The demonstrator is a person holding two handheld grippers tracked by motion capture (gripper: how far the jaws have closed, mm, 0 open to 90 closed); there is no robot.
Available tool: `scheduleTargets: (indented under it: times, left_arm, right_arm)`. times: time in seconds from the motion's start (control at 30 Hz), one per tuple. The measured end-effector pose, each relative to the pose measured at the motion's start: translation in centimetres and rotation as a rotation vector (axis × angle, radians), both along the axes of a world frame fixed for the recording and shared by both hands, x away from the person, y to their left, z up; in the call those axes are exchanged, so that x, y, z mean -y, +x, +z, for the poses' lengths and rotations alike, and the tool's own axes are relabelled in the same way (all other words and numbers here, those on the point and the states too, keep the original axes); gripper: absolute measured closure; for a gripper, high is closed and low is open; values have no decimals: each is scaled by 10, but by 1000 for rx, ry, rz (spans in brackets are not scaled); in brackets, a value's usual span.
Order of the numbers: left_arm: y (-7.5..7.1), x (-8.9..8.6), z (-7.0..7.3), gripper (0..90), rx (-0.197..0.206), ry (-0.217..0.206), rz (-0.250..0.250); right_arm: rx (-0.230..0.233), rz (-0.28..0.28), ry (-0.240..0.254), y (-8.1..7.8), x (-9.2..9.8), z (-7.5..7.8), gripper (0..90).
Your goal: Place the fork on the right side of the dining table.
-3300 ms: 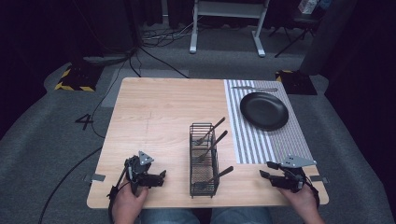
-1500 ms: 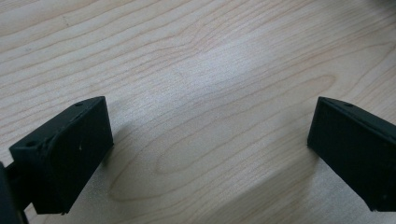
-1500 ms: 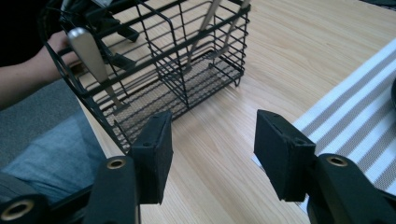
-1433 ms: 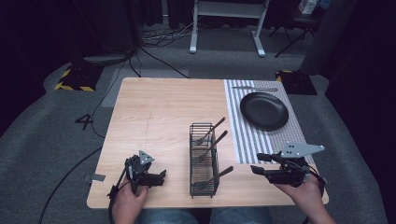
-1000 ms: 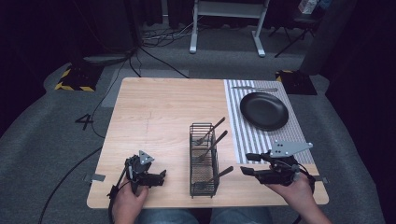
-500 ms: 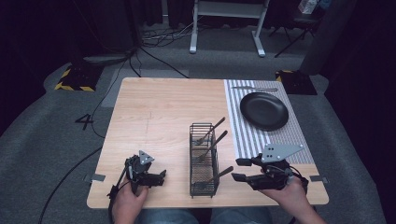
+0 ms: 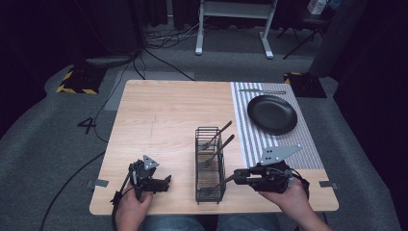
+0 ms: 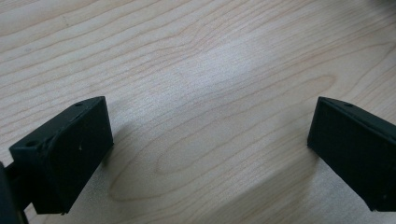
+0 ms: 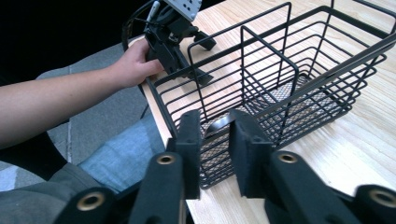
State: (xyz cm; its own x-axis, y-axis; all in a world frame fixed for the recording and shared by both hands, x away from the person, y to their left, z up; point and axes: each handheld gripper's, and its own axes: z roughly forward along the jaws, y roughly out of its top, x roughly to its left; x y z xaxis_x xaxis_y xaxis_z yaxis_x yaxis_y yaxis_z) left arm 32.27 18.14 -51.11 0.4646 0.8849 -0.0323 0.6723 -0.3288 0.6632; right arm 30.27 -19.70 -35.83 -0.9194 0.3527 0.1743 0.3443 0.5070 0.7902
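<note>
Down by the middle of the desk's [image 7: 163,120] near edge, seeing a black wire basket [image 7: 210,163] standing upright, long side running from near to far. Leaning out of its two farther compartments, toward the far right: two forks [image 7: 216,136]. Lying low in the nearest compartment, with its handle poking out through the right wall: a grey utensil [image 7: 223,182].

Finding the right gripper [image 7: 236,175] level and just beside the basket's right wall, near the desk's near edge, pointed left at that handle. Jaws narrow, having just been closing, with the utensil's [image 9: 217,125] rounded handle end between them. From the right gripper view, gripper [image 9: 215,140] pads [image 9: 190,140] appearing to meet the handle on both sides, right at the basket's [image 9: 289,60] wire wall. Wrapped around the tool from the near edge: the right hand [image 7: 288,197].

Over toward the near left corner, finding the left gripper [image 7: 166,183] resting on the wood, gripped by the left hand [image 7: 132,207], well apart from the basket. Jaws wide in the left gripper view [image 8: 210,149], nothing but bare wood grain between them.

Along the desk's right edge, noting a striped mat [image 7: 250,139], with a black plate [image 7: 272,114] on its far half and one more piece of cutlery [image 7: 262,91] lying crosswise just beyond the plate, by the far edge.
</note>
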Motion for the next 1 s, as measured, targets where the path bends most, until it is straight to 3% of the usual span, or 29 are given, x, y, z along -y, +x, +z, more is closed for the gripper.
scheduleTargets:
  times: [0.47, 0.6, 0.63, 1.0]
  left_arm:
    - [0, 0, 0, 2, 0, 0, 0]
    - [0, 0, 0, 2, 0, 0, 0]
    - [0, 0, 0, 2, 0, -1, 0]
    - [0, 0, 0, 2, 0, 0, 0]
  right_arm:
    - [27, -11, 4, -4, -4, 7, 800]
    - [36, -16, 13, -4, -4, 9, 823]
    - [38, -18, 15, -4, -4, 10, 863]
    - [61, -23, 52, -4, -3, 18, 865]
